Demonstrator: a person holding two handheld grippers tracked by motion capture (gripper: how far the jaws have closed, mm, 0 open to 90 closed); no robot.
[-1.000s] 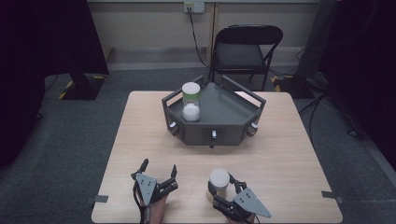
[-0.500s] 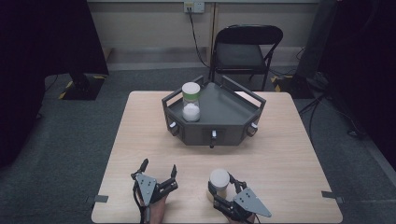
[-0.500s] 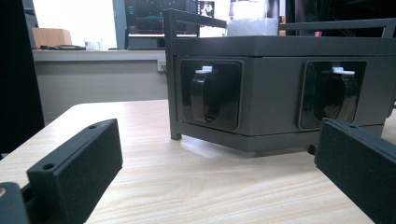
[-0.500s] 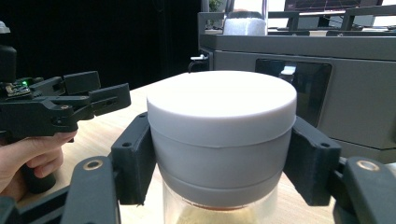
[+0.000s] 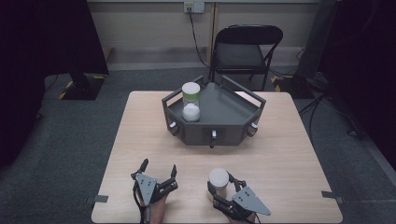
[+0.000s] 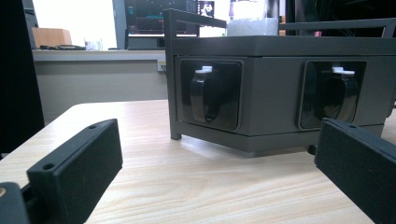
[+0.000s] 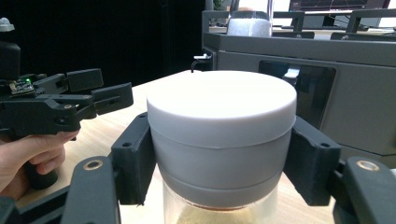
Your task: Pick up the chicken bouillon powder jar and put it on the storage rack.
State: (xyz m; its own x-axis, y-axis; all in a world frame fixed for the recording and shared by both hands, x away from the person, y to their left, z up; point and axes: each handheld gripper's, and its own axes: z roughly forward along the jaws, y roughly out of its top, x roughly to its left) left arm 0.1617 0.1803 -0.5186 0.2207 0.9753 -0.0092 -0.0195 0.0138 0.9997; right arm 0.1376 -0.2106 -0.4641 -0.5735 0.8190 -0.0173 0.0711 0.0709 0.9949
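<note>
White-lidded jar (image 5: 218,183) stands at the table's (image 5: 289,154) near edge, right gripper (image 5: 220,195) clamped on its lid w/ both jaws; left gripper (image 5: 157,171) spread wide, holding nothing. Risk: lid grip only, so jar may tip or twist loose if lifted fast. Vs 1 s ago: no visible change

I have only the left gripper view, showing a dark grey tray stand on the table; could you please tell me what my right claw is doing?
Observer: The right claw is clamped on the white lid of a clear jar near the table's front edge.
Operator: Thank you. Is anything on the stand?
Observer: Yes, a clear green-banded jar of white powder stands upright on the dark grey tray stand, left side.
</note>
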